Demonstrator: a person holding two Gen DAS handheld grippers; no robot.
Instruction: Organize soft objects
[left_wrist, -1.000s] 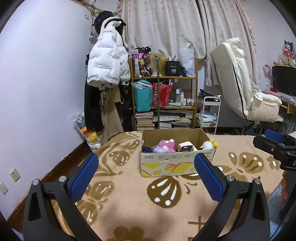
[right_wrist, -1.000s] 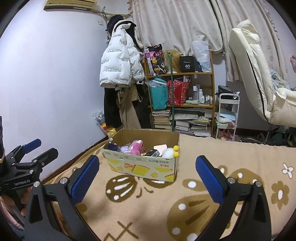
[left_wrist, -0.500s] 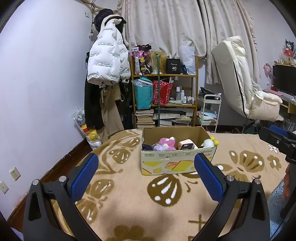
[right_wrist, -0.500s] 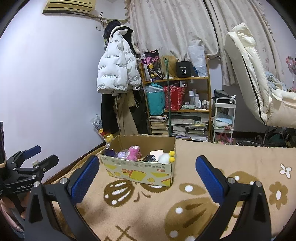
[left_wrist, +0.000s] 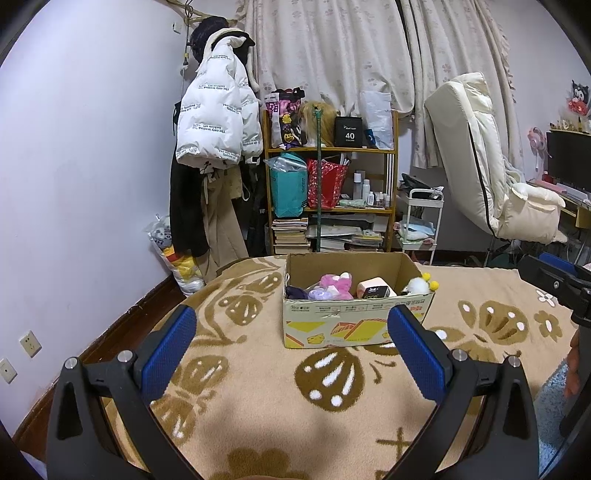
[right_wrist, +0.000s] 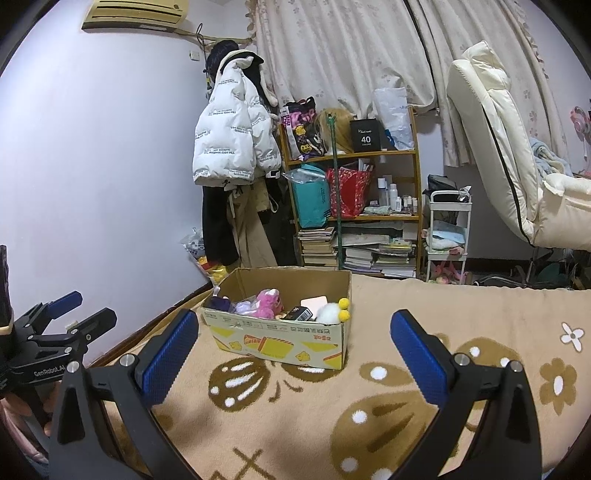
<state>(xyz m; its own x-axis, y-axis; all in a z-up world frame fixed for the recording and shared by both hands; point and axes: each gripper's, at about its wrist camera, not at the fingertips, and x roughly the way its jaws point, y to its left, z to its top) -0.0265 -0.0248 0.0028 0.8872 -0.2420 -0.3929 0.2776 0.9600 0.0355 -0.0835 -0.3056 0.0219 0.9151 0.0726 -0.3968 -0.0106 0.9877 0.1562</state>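
Note:
A cardboard box stands on the beige patterned blanket. It holds a pink plush, a purple soft toy, a white fluffy toy with yellow balls and a small pink and black pack. The box also shows in the right wrist view. My left gripper is open and empty, well short of the box. My right gripper is open and empty, also short of it.
A shelf with bags and books stands behind the box. A white jacket hangs at the left. A cream recliner is at the right. A white trolley stands beside the shelf.
Both grippers have pulled back and risen a little, so the box sits slightly farther and lower in view. Both stay open and empty.

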